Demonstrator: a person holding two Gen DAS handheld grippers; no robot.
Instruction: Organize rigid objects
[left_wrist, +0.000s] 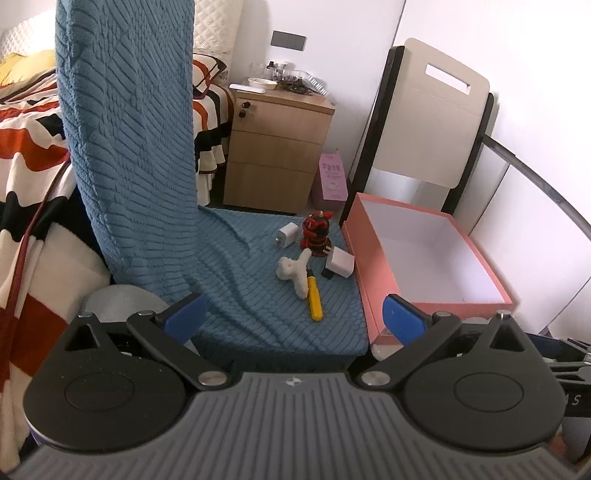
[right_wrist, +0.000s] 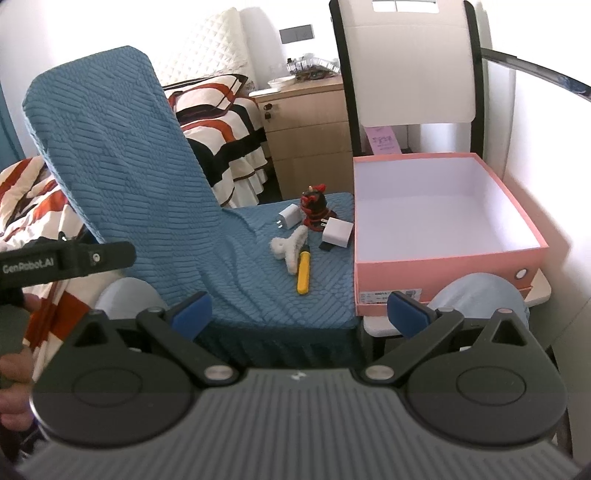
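On the blue-covered chair seat (left_wrist: 258, 288) (right_wrist: 258, 280) lie a yellow-handled tool (left_wrist: 315, 297) (right_wrist: 303, 272), a white fuzzy hair clip (left_wrist: 297, 271) (right_wrist: 290, 246), a red-and-black figurine (left_wrist: 316, 230) (right_wrist: 314, 206), a small white charger (left_wrist: 287, 233) (right_wrist: 289, 216) and a larger white charger (left_wrist: 341, 263) (right_wrist: 338, 231). An open pink box (left_wrist: 373, 258) (right_wrist: 443, 267), white inside and empty, stands right of the seat. My left gripper (left_wrist: 293, 314) and right gripper (right_wrist: 299, 308) are both open and empty, held short of the seat's near edge.
A wooden bedside cabinet (left_wrist: 277, 147) (right_wrist: 306, 129) stands behind the chair, with a striped bed (left_wrist: 29, 147) (right_wrist: 218, 110) at left. A white folding chair (left_wrist: 432, 122) (right_wrist: 406, 62) rises behind the box. The left gripper's body (right_wrist: 66, 258) shows at the right view's left edge.
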